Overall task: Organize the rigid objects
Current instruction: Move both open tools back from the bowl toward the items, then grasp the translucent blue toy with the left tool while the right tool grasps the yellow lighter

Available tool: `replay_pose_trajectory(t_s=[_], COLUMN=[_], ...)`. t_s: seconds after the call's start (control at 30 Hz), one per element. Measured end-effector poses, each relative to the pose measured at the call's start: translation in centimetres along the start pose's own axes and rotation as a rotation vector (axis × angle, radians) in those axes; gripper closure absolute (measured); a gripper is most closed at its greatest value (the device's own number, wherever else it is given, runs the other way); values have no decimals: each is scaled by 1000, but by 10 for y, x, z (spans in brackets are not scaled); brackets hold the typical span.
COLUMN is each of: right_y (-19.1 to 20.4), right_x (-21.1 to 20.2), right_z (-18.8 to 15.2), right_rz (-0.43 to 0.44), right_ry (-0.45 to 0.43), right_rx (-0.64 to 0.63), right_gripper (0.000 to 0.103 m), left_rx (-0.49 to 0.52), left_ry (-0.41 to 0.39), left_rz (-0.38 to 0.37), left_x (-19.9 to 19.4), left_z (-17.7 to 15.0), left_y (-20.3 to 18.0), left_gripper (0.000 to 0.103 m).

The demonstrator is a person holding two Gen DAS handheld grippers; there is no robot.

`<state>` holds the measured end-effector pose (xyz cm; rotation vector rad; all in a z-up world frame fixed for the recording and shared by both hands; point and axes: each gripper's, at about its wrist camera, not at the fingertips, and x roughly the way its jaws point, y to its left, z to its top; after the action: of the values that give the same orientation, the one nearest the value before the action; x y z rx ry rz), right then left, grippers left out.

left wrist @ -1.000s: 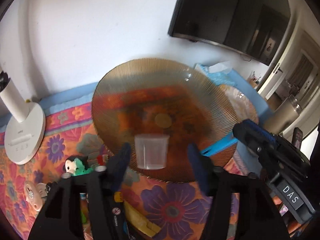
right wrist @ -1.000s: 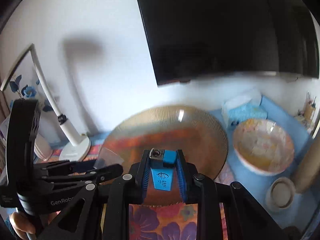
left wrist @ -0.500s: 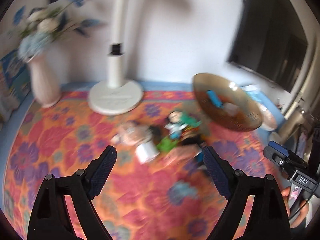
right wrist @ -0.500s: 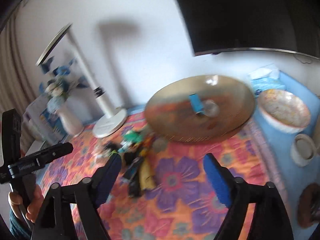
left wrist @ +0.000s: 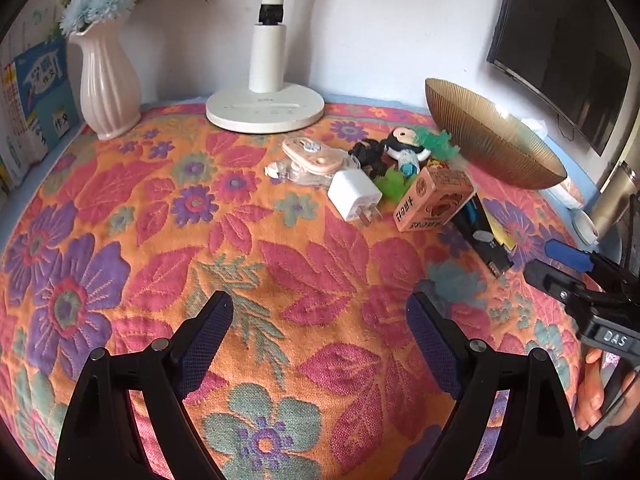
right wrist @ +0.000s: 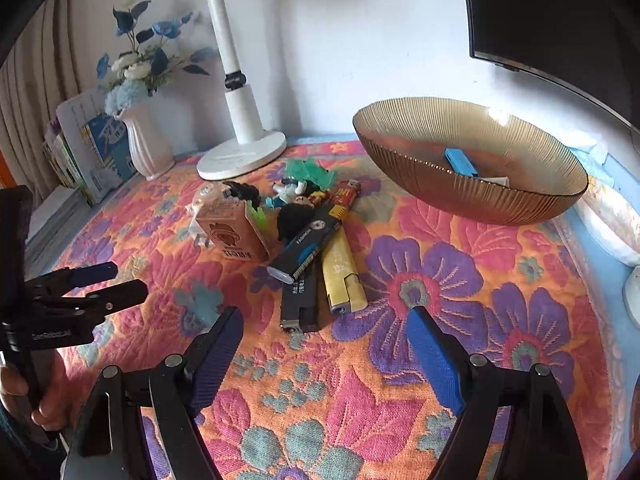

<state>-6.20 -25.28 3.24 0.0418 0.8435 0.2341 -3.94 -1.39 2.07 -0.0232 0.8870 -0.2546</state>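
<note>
A ribbed amber glass bowl (right wrist: 480, 200) stands at the back right, with a blue lighter (right wrist: 460, 162) lying inside it. Left of the bowl (left wrist: 492, 140) lies a pile: a white charger plug (left wrist: 354, 196), an orange carton (left wrist: 436, 200), a small doll (left wrist: 404, 146), a yellow lighter (right wrist: 344, 272) and a black lighter (right wrist: 300, 300). My left gripper (left wrist: 320, 312) hangs open over bare cloth, in front of the plug. My right gripper (right wrist: 325, 318) is closing; the black lighter's near end shows in its gap, untouched by the pads.
A white lamp base (left wrist: 264, 112) and a pink vase (left wrist: 108, 88) stand at the back, with books (left wrist: 36, 100) at the far left. A dark screen (right wrist: 560, 20) hangs on the wall. A patterned bowl (right wrist: 612, 216) sits right of the amber one.
Both grippers have drawn back from the bowl and sunk toward the cloth. The right one let go of the blue lighter, and the left one opened off a clear cup.
</note>
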Motion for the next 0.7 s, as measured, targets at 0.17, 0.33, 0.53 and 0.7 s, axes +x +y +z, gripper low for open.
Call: replay_pose_trajectory(t_s=[0.17,0.33,0.53,0.7], right_y=[-20,-17,-13,-14], right_x=[5,15,35,46], right_z=[3,14,31,37], right_rz=[28,-15,17,27], right_ry=[51,95,138,121], right_rx=[95,54,32,51], right_gripper=[58,61,65,65], left_rx=[52,125,172,190], left_ry=[-6,32,140,134], left_rz=[-23,-139,-161,-140], left_x=[-5,-1,32,39], left_z=[0,3,13,17], left_y=[-13,-51,-78,-83], left_gripper=[16,16,21,32])
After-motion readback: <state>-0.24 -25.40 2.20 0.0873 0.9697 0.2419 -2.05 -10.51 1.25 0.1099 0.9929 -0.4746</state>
